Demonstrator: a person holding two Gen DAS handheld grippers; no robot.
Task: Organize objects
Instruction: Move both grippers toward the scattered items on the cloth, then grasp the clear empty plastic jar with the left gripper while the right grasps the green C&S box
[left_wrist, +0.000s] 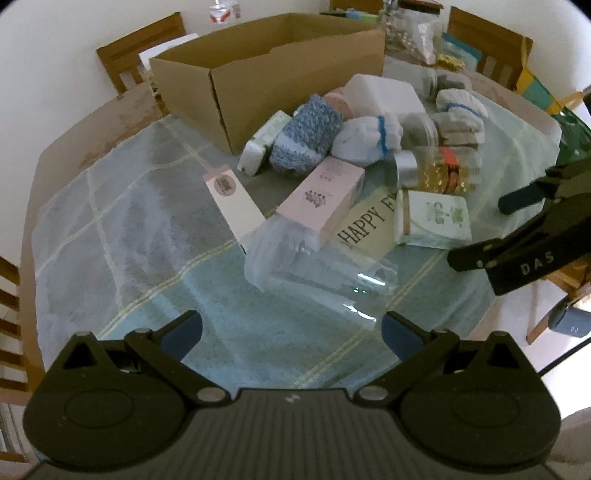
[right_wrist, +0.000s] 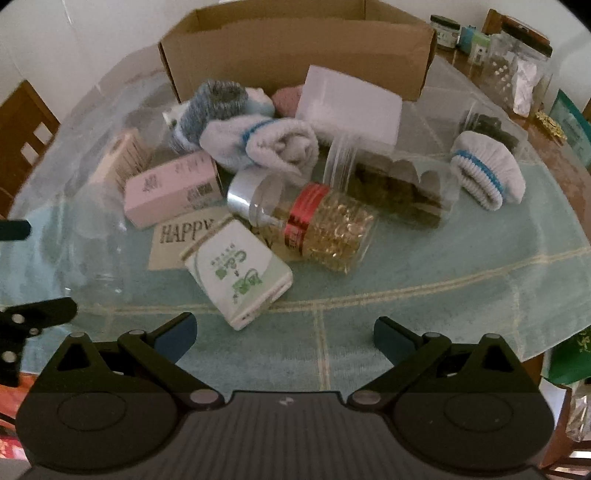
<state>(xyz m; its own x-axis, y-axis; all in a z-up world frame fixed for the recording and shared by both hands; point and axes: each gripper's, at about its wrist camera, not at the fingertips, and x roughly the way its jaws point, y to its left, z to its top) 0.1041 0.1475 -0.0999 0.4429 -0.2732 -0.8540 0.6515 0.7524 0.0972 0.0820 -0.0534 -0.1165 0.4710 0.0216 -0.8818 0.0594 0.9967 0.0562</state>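
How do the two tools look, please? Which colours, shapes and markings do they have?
The left tool and the right tool look alike: black ribbed bodies, round hubs, black linkages with silver rivets, and blue pads on the fingertips. One side bears white letters "DAS".

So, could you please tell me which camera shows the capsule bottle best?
The right wrist view: the capsule bottle lies whole and unobstructed. The left wrist view shows it farther off, partly hidden among socks.
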